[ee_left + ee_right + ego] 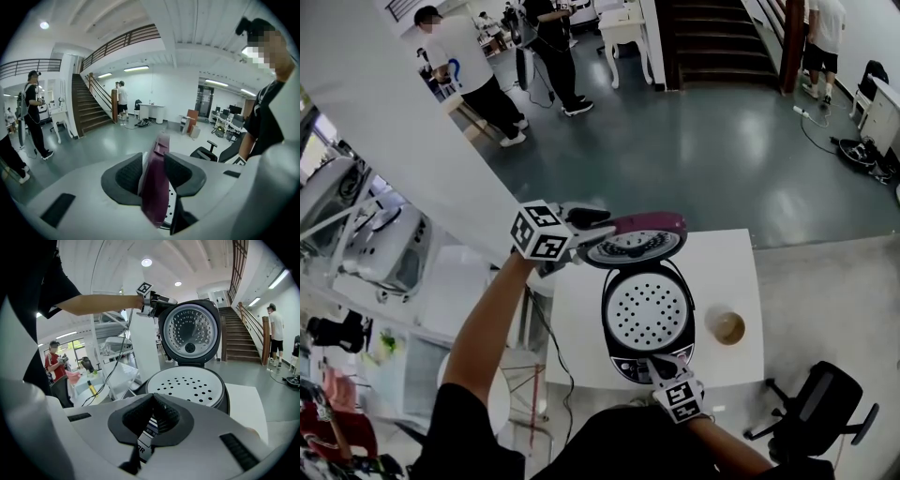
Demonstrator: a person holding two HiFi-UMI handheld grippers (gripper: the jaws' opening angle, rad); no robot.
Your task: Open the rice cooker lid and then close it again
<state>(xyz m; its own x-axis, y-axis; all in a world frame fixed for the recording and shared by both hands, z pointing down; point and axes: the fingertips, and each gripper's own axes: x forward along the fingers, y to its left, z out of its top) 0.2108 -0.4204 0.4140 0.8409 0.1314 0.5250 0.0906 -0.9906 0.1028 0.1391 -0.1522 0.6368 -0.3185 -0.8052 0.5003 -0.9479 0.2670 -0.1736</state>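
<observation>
The rice cooker (649, 314) stands on the white table (578, 323) with its purple lid (636, 242) raised upright and a perforated steam tray showing inside. My left gripper (589, 240) is at the lid's left edge. In the left gripper view the purple lid (157, 192) fills the gap between both pads of the left gripper (154, 172). The right gripper (659, 364) rests at the cooker's front panel with its jaws together. In the right gripper view the right gripper (152, 417) is shut and holds nothing, and the cooker (187, 386) and the lid (190, 333) stand straight ahead.
A cup of brown liquid (728, 327) sits on the table right of the cooker. A black cable (546, 330) hangs off the table's left edge. A black office chair (820, 408) stands at the lower right. People (469, 66) stand far across the floor.
</observation>
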